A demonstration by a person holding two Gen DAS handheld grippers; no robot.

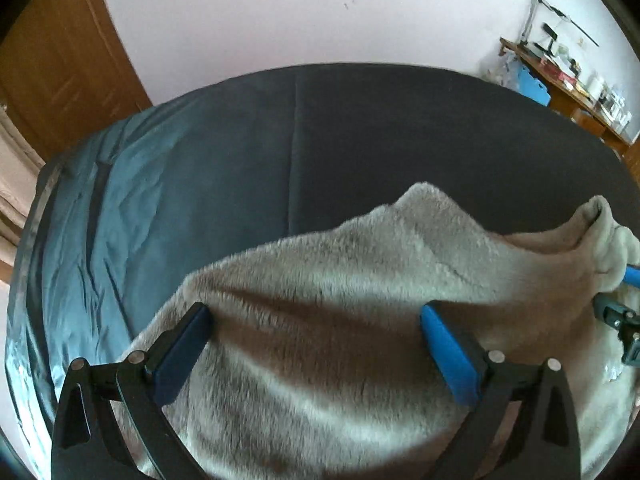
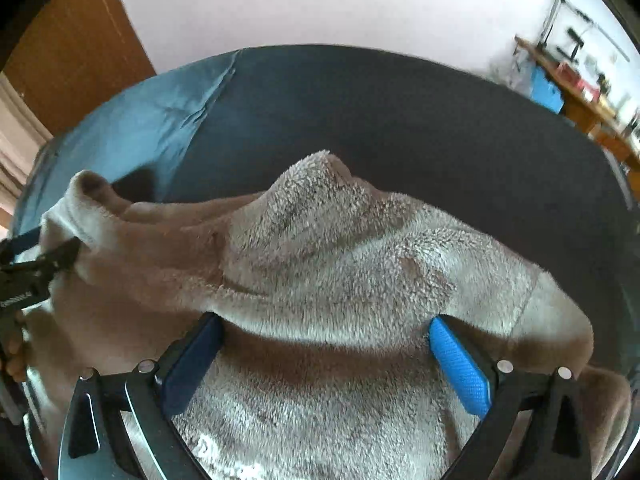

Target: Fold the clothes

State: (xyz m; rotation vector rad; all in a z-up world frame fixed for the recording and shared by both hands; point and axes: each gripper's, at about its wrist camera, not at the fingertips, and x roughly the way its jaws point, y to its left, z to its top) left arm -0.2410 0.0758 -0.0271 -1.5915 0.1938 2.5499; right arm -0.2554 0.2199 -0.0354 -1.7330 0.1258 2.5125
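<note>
Nearest to us, our left gripper (image 1: 316, 312) has its two blue pads spread wide, with the fluffy grey garment (image 1: 328, 292) filling the gap between them. The pads lie against the fleece without closing on it, so we cannot call it a grip. Our right gripper (image 2: 326, 326) looks the same: its pads are far apart, with a thick ridge of the garment (image 2: 340, 264) bunched between them and nothing pinched.

In the left wrist view, the other gripper's blue tip (image 1: 630, 276) shows at the garment's right edge, against a raised fold. In the right wrist view, a black tool (image 2: 36, 268) touches the garment's left edge, where a cuff-like opening stands up, and fingers (image 2: 14, 360) show just below it.

The garment lies heaped on the bed (image 1: 360, 128), on its near side, rising to a soft peak in the middle. Beyond the garment is a dark cover, and left of it a shiny teal sheet (image 1: 120, 208). Past the bed stands a pale wall (image 1: 300, 12), with a wooden wardrobe (image 1: 60, 60) to the garment's far left and a cluttered wooden desk (image 1: 568, 76) to its far right.
</note>
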